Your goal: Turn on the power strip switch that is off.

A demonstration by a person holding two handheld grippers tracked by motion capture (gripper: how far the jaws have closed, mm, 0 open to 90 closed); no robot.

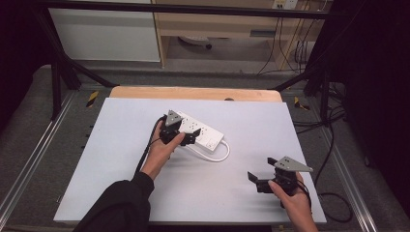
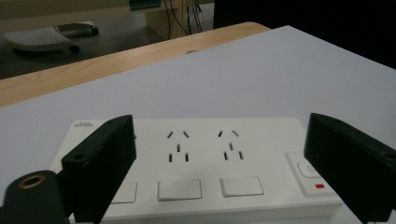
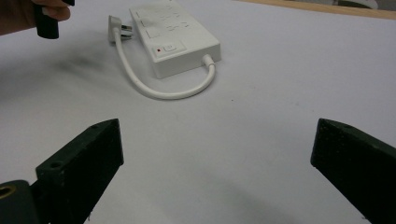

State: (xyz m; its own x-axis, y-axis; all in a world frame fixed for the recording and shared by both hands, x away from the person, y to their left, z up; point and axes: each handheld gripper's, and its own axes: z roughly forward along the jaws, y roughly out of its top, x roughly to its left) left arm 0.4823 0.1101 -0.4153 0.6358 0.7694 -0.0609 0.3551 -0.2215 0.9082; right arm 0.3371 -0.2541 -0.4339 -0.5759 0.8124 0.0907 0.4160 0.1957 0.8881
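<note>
A white power strip (image 1: pixel 202 131) lies flat at the middle of the white board, with its short white cable (image 1: pixel 216 155) looping off its near end. In the right gripper view the cable's plug (image 3: pixel 116 25) lies loose beside the strip (image 3: pixel 175 37). My left gripper (image 1: pixel 191 138) hovers low over the strip's near long edge and is open. Its jaws (image 2: pixel 219 126) stand wide apart above the sockets and switches (image 2: pixel 201 154), pressing on nothing. My right gripper (image 1: pixel 261 170) rests at the board's near right corner, open, with only bare board between its jaws (image 3: pixel 218 130).
The white board (image 1: pixel 116 159) sits on a wooden table whose far edge (image 1: pixel 193 93) shows behind it. Black frame bars stand at both back corners. Dark cables (image 1: pixel 333 145) trail over the floor on the right. A cabinet and a chair base stand beyond the table.
</note>
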